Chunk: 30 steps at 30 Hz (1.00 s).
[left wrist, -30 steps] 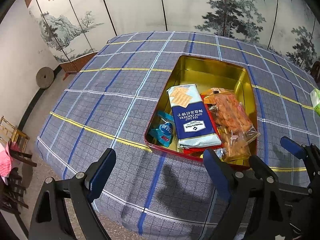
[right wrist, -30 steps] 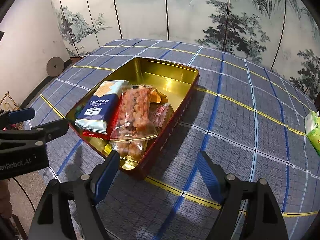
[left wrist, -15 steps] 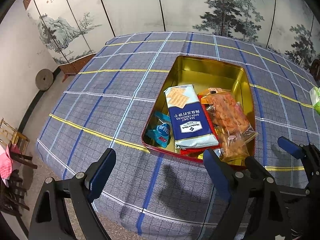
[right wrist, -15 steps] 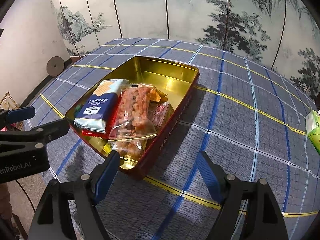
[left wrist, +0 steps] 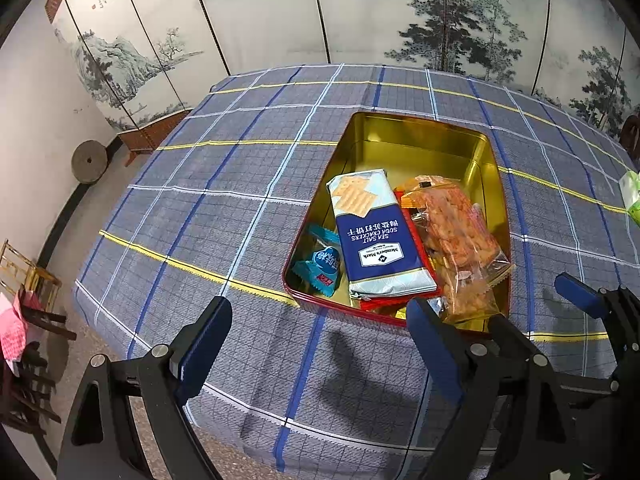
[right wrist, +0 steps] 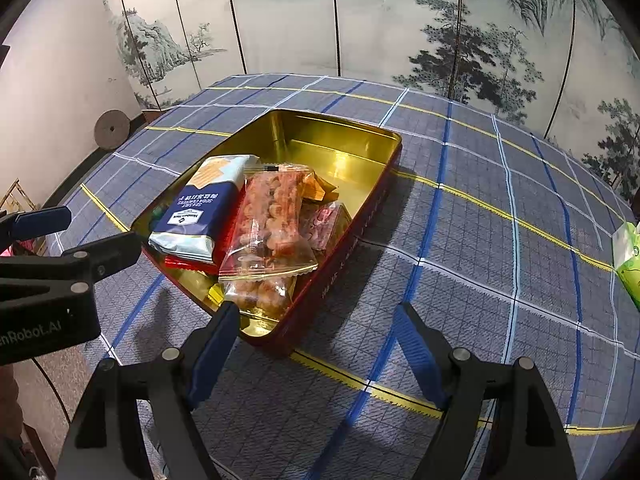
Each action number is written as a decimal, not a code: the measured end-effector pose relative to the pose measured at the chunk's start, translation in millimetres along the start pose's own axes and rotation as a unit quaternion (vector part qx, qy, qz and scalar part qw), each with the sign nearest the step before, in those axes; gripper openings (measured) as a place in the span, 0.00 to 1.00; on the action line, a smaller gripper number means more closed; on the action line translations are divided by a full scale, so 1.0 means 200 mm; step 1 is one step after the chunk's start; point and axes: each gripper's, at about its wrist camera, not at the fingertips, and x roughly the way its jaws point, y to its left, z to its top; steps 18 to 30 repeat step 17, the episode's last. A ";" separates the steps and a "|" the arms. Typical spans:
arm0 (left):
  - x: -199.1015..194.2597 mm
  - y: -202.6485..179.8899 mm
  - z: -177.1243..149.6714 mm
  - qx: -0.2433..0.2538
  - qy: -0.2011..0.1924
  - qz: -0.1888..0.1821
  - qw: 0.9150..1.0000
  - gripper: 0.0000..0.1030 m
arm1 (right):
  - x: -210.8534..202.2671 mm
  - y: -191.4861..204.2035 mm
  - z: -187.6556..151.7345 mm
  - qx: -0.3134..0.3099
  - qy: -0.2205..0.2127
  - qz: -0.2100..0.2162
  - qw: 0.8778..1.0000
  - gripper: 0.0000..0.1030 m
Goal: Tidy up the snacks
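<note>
A red tin with a gold inside point(left wrist: 416, 148) point(right wrist: 344, 148) sits on the checked tablecloth. In it lie a blue soda cracker pack point(left wrist: 372, 236) point(right wrist: 204, 208), a clear bag of orange snacks point(left wrist: 456, 240) point(right wrist: 272, 224), a small teal packet point(left wrist: 320, 264) and red packets underneath. My left gripper point(left wrist: 320, 344) is open and empty, just short of the tin's near edge. My right gripper point(right wrist: 316, 344) is open and empty at the tin's near right corner. Each gripper shows in the other's view point(left wrist: 592, 308) point(right wrist: 60, 248).
A green packet point(left wrist: 632, 196) point(right wrist: 628, 256) lies on the cloth at the far right. The table's near edge point(left wrist: 240, 432) drops to the floor. A painted folding screen point(right wrist: 360, 20) stands behind the table. Chairs point(left wrist: 28, 320) stand at the lower left.
Both grippers have drawn back slightly from the tin; the scene has shifted a little. Both stay open and empty. The snacks have not moved.
</note>
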 end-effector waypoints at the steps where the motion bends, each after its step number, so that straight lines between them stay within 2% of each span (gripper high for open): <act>1: 0.00 0.00 0.00 0.001 0.000 0.000 1.000 0.84 | 0.00 0.00 0.00 -0.001 0.000 -0.001 1.000 0.78; 30: 0.00 -0.01 -0.01 0.008 -0.004 -0.015 1.000 0.85 | 0.00 0.00 0.00 0.001 0.001 -0.002 1.000 0.78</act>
